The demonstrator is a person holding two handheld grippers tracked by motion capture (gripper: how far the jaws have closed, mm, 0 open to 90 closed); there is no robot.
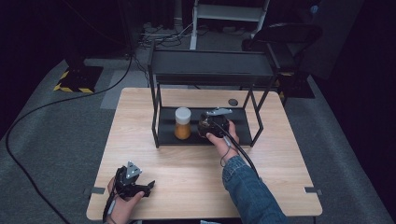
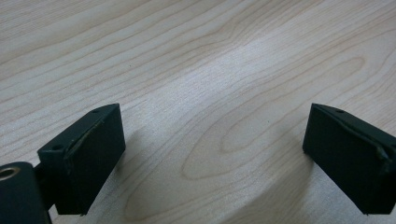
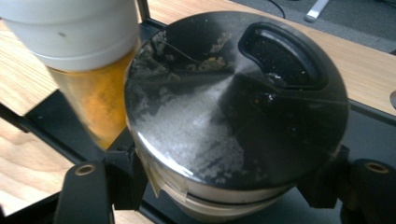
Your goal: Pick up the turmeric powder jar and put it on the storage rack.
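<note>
A light wood-grain worktop (image 1: 196, 172) stands on grey carpet in a dark room, cables trailing across the floor behind. On it sits a black two-tier rack (image 1: 210, 70). The right claw (image 3: 224, 186) is clamped on a black-lidded jar (image 3: 238, 102) over the rack's lower shelf, just beside a white-capped jar of orange powder (image 1: 182, 123). The left claw (image 2: 210, 158) rests near the worktop's front left corner, jaws wide apart over bare wood.

In the right gripper view the black-lidded jar (image 3: 233, 116) hides its own body beneath its lid, and the orange jar (image 3: 88, 70) is blurred and cut off at the top edge; in the high view the right gripper (image 1: 212, 125) covers that black-lidded jar
</note>
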